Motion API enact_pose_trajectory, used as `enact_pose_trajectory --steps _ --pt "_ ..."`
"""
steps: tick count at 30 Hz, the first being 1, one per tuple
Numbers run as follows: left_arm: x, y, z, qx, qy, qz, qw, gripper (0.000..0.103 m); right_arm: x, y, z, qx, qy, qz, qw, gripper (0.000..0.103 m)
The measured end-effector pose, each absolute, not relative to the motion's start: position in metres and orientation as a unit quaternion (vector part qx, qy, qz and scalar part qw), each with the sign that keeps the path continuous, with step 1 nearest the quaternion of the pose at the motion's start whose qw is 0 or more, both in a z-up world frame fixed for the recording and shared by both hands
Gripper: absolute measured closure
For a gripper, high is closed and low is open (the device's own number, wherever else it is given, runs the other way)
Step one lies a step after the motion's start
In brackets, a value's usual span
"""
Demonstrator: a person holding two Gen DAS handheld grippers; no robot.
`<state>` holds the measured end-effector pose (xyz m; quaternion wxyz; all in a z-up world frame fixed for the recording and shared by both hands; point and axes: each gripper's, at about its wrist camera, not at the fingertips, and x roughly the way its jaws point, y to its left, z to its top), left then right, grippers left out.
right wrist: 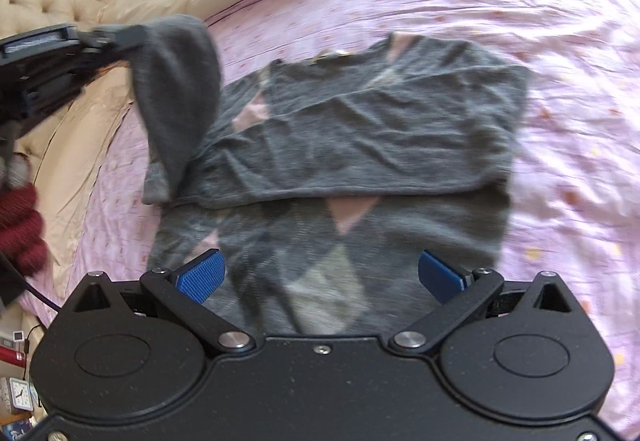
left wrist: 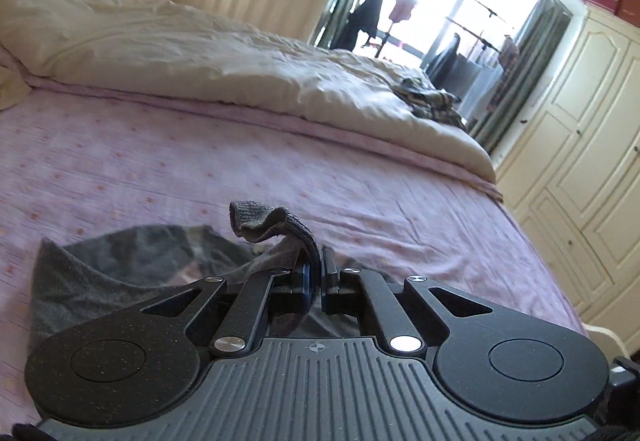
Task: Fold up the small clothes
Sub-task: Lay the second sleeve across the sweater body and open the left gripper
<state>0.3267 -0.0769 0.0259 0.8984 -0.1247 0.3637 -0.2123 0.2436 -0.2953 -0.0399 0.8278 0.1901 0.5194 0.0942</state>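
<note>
Well, the little grey sweater (right wrist: 360, 129) on the pink bed (right wrist: 560, 41) looks soft, light and floppy, best held by an edge or cuff, like the sleeve (right wrist: 180, 81) the left tongs (left wrist: 318, 273) pinch, while the right tongs (right wrist: 320, 273) hang spread wide above it.

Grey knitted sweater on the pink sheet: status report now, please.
Left tool shut on sweater sleeve, lifted. Right tool open, above hem, empty. Grey knitted sweater with pink diamonds partly folded on pink bed sheet. Nothing in the way.
</note>
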Motion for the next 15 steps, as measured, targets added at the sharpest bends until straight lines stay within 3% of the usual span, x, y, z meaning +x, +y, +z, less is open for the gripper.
enact_pose_trajectory --steps 7,9,11,15 --pt "0.331 -0.128 0.000 -0.084 0.409 -0.252 0.873 0.094 0.231 -0.322 -0.049 0.198 0.529 0.069 0.823 0.001" --pt "0.325 -0.135 0.000 -0.070 0.415 -0.269 0.866 0.063 0.230 -0.324 -0.052 0.197 0.532 0.065 0.821 0.001" --pt "0.319 -0.135 0.003 -0.056 0.410 -0.290 0.863 0.055 0.231 -0.325 -0.054 0.196 0.535 0.064 0.819 0.001" --pt "0.303 -0.140 0.009 -0.002 0.406 -0.299 0.864 0.050 0.237 -0.324 -0.057 0.188 0.535 0.061 0.821 0.001"
